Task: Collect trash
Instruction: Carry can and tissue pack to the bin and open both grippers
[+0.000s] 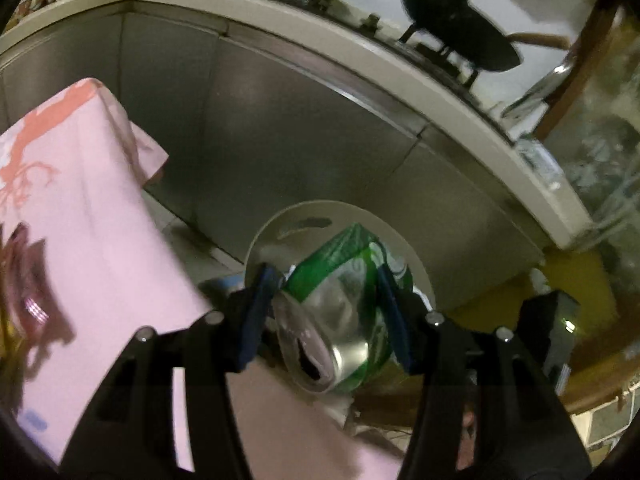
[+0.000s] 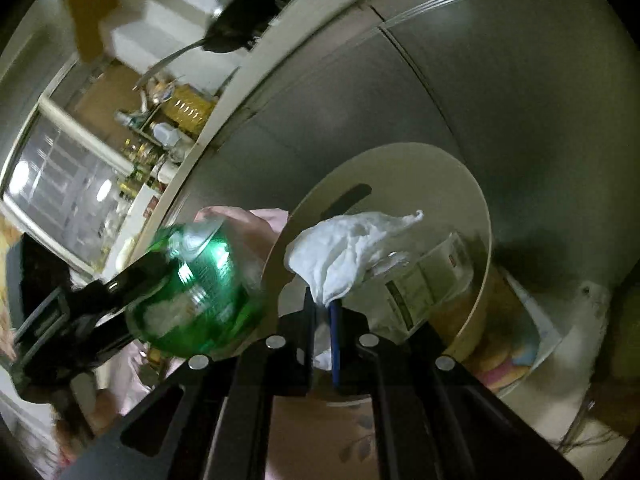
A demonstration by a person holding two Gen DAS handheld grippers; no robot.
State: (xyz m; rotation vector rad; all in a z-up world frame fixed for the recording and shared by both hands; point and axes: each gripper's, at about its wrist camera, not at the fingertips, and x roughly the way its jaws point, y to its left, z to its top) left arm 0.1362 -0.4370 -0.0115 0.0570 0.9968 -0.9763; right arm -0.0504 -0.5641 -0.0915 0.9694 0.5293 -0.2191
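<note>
Left gripper (image 1: 326, 308) has its jaws about half open, clamped on a green & silver drinks can (image 1: 340, 312); the blue pads press on both sides of the can, whose opened top faces the left wrist cam. The can is held in the air, tilted, just in front of a cream round bin (image 1: 280, 224), w/ the bin's rim showing behind & above it. In the right wrist view the same can (image 2: 196, 300) shows blurred at left, gripped by the left gripper (image 2: 160, 276), right beside the bin's rim (image 2: 472, 200).

Right gripper (image 2: 322, 308) has its jaws nearly closed, pinching the lower end of a crumpled white tissue (image 2: 352, 252); the rest of the tissue fans out above the fingertips, over the bin's open mouth. No earlier pic to compare. Inside the bin lies a printed paper carton or wrapper (image 2: 424, 280), leaning on the inner wall; can't read the print.

Pink cloth w/ a darker pink pattern (image 1: 88, 208) covers a surface at left in the left view. Behind the bin are grey steel cabinet fronts (image 1: 280, 120) under a pale tabletop edge (image 1: 400, 60) carrying dark pans (image 1: 460, 40). Both views are motion-blurred
</note>
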